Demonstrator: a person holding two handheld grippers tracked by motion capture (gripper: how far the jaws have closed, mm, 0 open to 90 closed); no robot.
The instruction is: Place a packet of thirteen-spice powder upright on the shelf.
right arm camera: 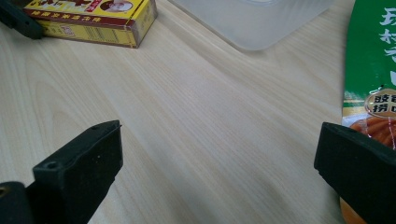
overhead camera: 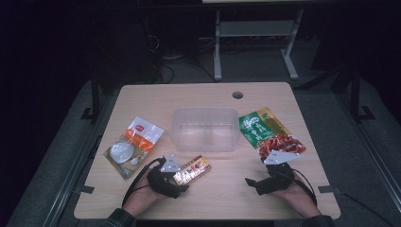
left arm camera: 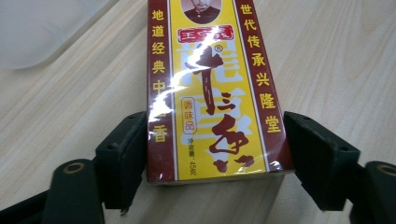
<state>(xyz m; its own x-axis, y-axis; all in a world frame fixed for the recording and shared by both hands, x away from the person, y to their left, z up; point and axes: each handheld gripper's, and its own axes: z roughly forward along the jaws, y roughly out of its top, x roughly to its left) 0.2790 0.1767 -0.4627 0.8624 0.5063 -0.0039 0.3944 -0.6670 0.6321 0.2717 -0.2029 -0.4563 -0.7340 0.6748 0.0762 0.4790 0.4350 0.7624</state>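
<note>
A yellow and dark red spice box (left arm camera: 210, 88) lies flat on the wooden table (overhead camera: 227, 194), just in front of a clear plastic container (overhead camera: 204, 112). My left gripper (left arm camera: 215, 140) straddles the box's near end with a pad against each long side, shut on it. In the high view the left gripper (overhead camera: 182, 178) sits at the table's front left of centre, with the box (overhead camera: 193, 169) pointing away to the right. My right gripper (overhead camera: 253, 182) rests low at the front right. Its jaws (right arm camera: 217, 154) stand wide open over bare wood.
A green snack pouch with red food printed on it (overhead camera: 265, 131) lies right of the container, close to my right gripper's outer jaw (right arm camera: 373, 56). A white and orange pouch (overhead camera: 133, 144) lies at the left. A cable hole (overhead camera: 237, 94) is at the back.
</note>
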